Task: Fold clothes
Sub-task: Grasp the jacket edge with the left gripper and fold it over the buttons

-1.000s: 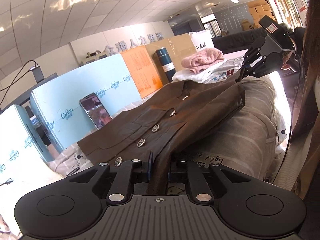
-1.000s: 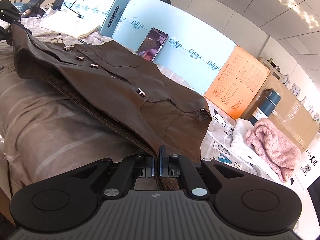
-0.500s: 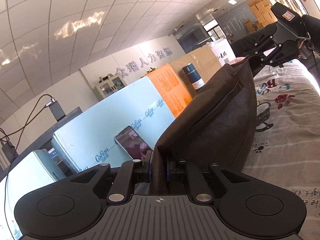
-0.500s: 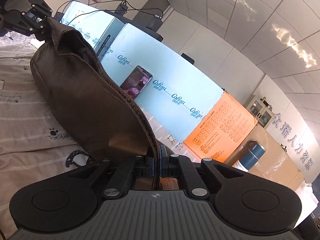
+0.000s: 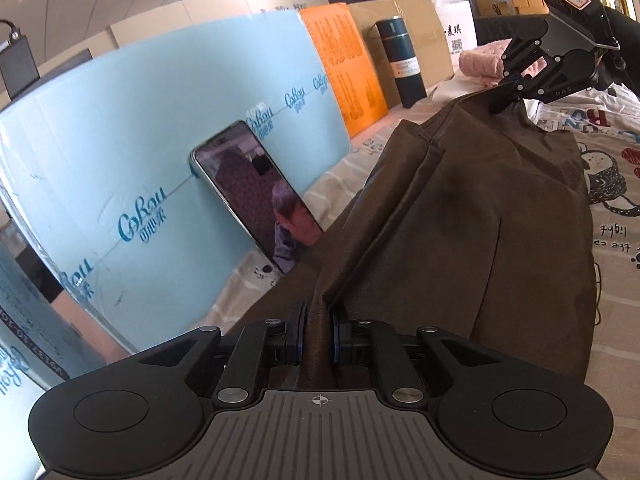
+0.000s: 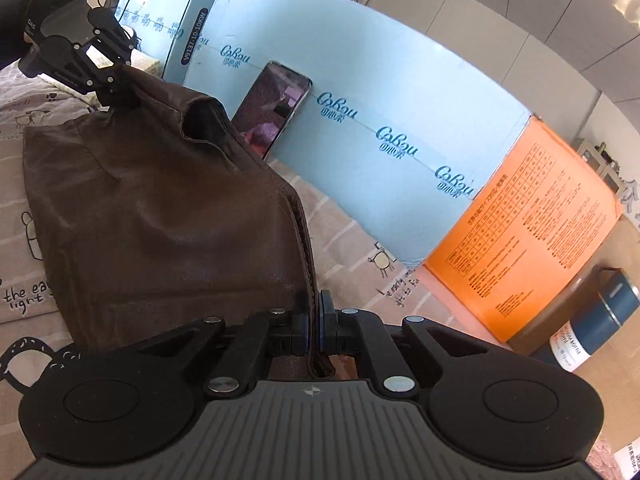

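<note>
L tongs (image 5: pixel 318 336) + R tongs (image 6: pixel 314 330) each pinching jacket (image 5: pixel 480 216) edge, doubled over bed (image 5: pixel 612 240). Mid-fold; next: lay flat, edges aligned.

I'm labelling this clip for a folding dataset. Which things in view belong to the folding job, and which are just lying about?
Part of the job:
brown jacket
left gripper, shut on the jacket
right gripper, shut on the jacket

Just lying about:
phone leaning on the blue box
orange sheet
blue flask
pink knitwear
</note>
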